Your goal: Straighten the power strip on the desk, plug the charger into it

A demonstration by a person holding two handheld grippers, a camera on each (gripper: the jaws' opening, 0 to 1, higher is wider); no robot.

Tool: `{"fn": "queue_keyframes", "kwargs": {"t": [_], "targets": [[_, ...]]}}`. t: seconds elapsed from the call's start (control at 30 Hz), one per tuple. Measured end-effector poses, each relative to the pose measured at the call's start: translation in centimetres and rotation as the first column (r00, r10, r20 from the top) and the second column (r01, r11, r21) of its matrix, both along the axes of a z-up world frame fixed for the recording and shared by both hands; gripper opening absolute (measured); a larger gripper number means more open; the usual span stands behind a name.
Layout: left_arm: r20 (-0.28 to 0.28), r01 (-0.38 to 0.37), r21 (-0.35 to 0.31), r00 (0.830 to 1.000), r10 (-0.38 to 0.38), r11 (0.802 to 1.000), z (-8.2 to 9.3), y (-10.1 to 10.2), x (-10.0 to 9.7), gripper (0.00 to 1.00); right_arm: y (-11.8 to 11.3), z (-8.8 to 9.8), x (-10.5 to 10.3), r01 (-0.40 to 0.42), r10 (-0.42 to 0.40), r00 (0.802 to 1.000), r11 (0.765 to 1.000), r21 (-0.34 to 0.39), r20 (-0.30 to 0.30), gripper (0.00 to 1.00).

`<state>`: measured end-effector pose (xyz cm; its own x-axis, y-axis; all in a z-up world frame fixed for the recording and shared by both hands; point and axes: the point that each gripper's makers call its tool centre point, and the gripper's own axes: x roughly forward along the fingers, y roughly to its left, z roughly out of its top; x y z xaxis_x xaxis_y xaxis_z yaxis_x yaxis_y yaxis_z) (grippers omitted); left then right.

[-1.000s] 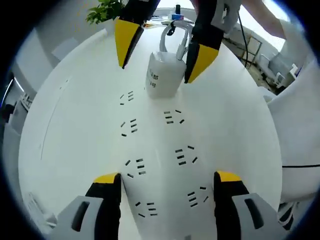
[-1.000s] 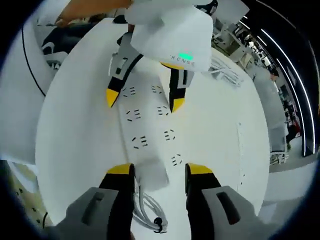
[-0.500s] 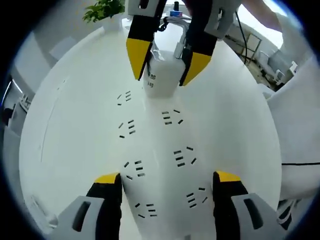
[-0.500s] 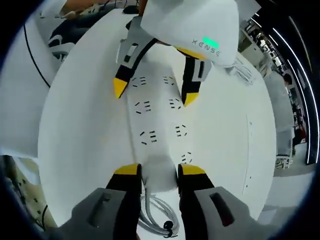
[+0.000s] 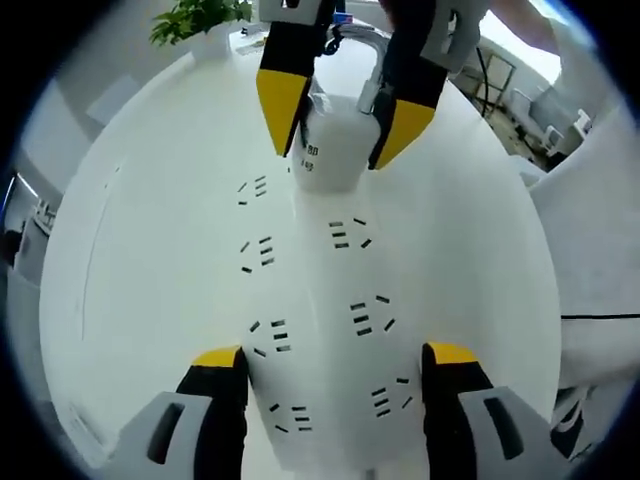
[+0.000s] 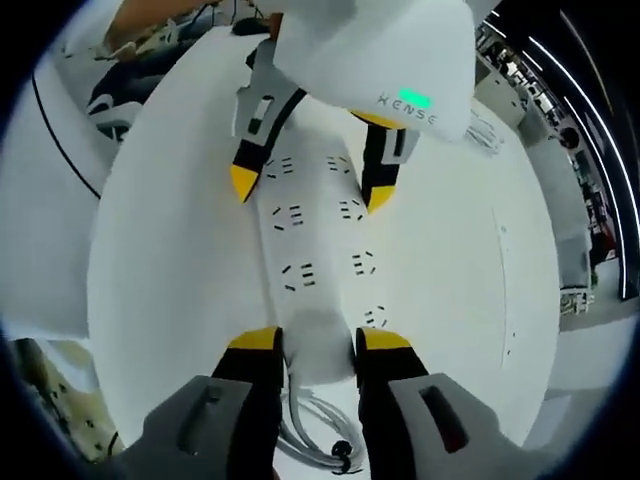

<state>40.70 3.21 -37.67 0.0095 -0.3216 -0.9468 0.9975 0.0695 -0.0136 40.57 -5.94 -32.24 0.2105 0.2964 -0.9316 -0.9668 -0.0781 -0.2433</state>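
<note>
A white power strip (image 5: 320, 330) with two rows of sockets lies along the white desk (image 5: 150, 250). My left gripper (image 5: 332, 354) straddles its near end, jaws pressed against its two long sides. A white charger (image 5: 330, 155) with printed text stands on the far end of the strip. My right gripper (image 5: 343, 110) is shut on it from the far side. In the right gripper view the charger (image 6: 315, 350) sits between my right gripper's (image 6: 320, 340) jaws, and the left gripper (image 6: 311, 188) brackets the strip (image 6: 320, 240) beyond it. Whether the prongs are seated is hidden.
The charger's white cable (image 6: 315, 430) lies coiled on the desk behind it. A potted plant (image 5: 200, 18) stands at the desk's far edge. A person's white sleeve (image 5: 600, 250) borders the right side. Bare desk spreads on both sides of the strip.
My right gripper's jaws have closed in from wide apart onto the charger. The left gripper has stayed in place on the strip.
</note>
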Motion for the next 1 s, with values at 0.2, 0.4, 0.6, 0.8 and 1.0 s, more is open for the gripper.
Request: {"fn": "queue_keyframes", "kwargs": {"t": [0.2,0.4,0.6,0.8,1.0], "targets": [[0.002,0.038,0.004,0.999,-0.038,0.999,0.3,-0.5,-1.7,0.7,-0.3,-0.1,-0.9,0.056,-0.056,0.998,0.998,0.024,-0.026,0.27],[0.002,0.056,0.0,0.998,-0.056,0.998,0.5,-0.9,-2.6,0.69,-0.4,-0.2,-1.4,0.101,-0.101,0.995,0.995,0.022,-0.026,0.27],[0.001,0.07,0.0,0.998,-0.07,0.998,0.5,-1.2,-2.8,0.69,-0.6,-0.3,-2.0,0.139,-0.138,0.99,0.99,0.027,-0.021,0.27],[0.0,0.084,0.005,0.996,-0.084,0.996,0.4,-1.3,-2.4,0.68,-0.8,-0.3,-2.7,0.173,-0.172,0.985,0.984,0.048,-0.021,0.27],[0.0,0.092,0.018,0.996,-0.092,0.996,0.5,-1.5,-2.9,0.68,-0.9,-0.3,-2.9,0.181,-0.18,0.983,0.982,0.055,-0.023,0.27]]}}
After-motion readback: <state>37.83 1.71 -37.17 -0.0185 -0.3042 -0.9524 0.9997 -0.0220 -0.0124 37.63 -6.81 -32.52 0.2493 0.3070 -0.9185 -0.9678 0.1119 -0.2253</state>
